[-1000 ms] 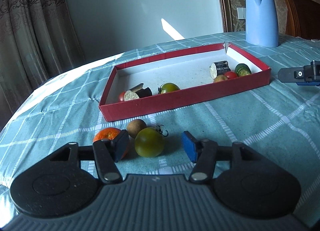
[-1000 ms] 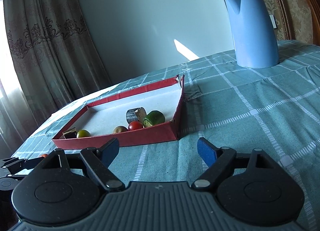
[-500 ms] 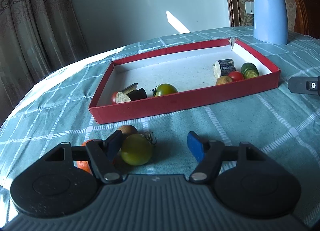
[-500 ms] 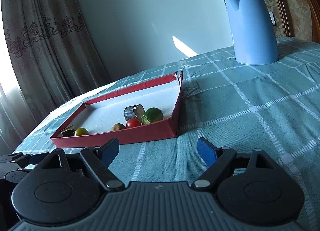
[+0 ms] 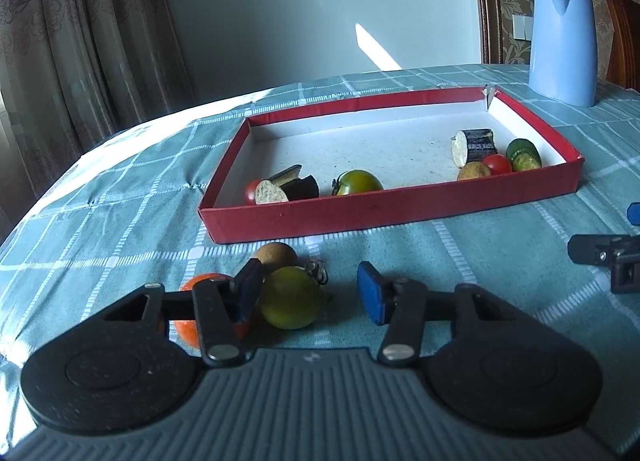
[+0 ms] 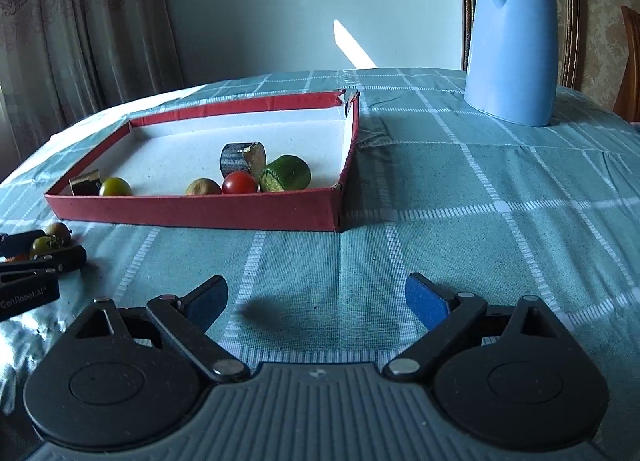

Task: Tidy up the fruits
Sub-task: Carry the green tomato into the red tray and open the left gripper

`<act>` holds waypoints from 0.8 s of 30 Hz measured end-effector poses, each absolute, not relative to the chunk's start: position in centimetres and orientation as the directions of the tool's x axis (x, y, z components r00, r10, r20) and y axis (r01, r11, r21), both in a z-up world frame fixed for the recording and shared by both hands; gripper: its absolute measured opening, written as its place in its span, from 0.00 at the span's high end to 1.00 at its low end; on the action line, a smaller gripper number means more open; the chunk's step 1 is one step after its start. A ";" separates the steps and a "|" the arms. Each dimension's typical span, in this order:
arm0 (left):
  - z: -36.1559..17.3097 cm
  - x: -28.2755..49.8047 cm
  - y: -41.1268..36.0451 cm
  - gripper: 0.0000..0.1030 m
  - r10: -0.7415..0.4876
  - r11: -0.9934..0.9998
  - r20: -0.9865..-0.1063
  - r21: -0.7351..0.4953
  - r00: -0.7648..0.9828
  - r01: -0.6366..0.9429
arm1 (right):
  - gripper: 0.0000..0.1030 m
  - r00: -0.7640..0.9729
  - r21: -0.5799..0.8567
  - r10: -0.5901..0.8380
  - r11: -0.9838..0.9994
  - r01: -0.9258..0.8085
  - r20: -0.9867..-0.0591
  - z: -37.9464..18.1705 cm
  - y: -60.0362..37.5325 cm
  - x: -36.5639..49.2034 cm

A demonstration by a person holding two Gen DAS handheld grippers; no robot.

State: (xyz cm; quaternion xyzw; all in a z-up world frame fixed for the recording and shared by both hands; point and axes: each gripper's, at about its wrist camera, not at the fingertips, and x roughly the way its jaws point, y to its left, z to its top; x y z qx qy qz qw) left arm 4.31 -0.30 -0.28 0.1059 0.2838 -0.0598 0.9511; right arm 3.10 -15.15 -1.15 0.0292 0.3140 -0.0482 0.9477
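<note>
- The green tomato [image 5: 290, 297] lies on the bench [image 5: 460, 261] between the fingers of the left tool [image 5: 310, 291], close against the left finger [image 5: 250, 287], with a clear gap to the right finger.
- The left tool's jaws are closing; the pads do not yet press the tomato on both sides.
- An orange fruit [image 5: 192, 327] lies just outside the left finger, partly hidden behind it.
- A brown round fruit [image 5: 276, 255] sits just ahead of the left tool, touching or nearly touching the green tomato.
- The red tray [image 5: 360, 217] stands farther ahead, holding a second green tomato [image 5: 358, 182], red tomatoes, eggplant pieces and a cucumber piece [image 5: 522, 155].
- The right tool [image 6: 316, 303] hovers over bare bench cloth; its jaws are wide and opening, with nothing between them.
- From the right tool, the tray is ahead and to the left; a blue kettle [image 6: 512, 45] stands far ahead to the right.
</note>
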 end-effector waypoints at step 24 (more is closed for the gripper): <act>0.0 2.5 2.6 0.46 -0.241 0.942 -0.548 0.067 0.801 0.329 | 0.00 0.796 0.048 -0.075 0.990 0.130 -0.601 -1.2 -15.6 3.0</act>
